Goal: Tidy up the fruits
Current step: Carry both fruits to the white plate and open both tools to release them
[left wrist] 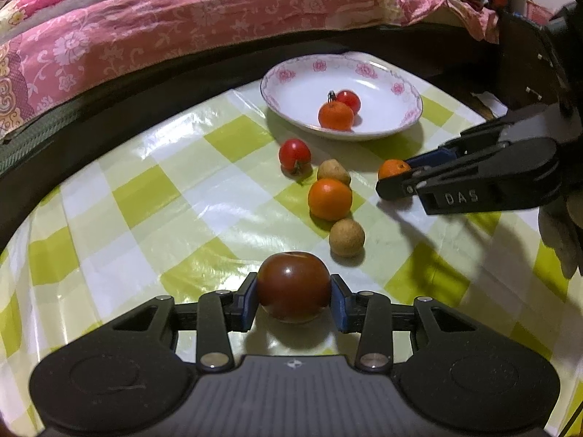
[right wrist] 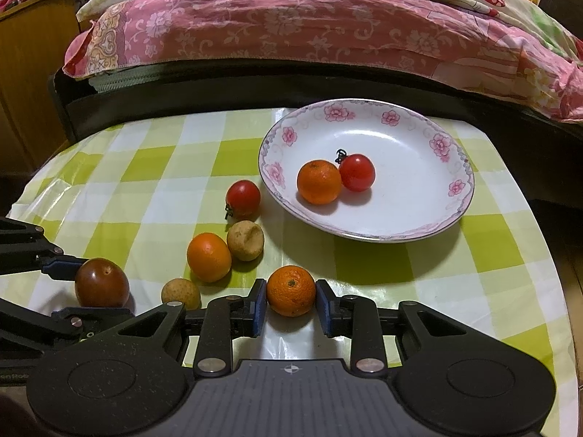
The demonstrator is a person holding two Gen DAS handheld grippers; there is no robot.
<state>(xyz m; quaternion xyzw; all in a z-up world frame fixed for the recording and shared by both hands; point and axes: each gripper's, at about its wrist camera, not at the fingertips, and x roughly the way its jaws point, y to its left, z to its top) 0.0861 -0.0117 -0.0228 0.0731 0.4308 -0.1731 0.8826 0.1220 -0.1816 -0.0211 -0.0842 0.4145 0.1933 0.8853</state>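
Dark-red tomato (left wrist: 293, 286) sits clamped in the left gripper (left wrist: 294, 300); the right gripper (right wrist: 290, 298) pinches a small orange (right wrist: 290, 290), both short of the plate (right wrist: 430, 225) near the tabletop's far edge.

Indoor light from above, moderately bright w/ white glare patches on glossy checked desk cover (left wrist: 153, 196) at centre-left. Soft shadows pool under the plate (right wrist: 455, 196) & fruit. Strong fisheye bending + dark vignette at frame corners; centre sharp, edges slightly soft
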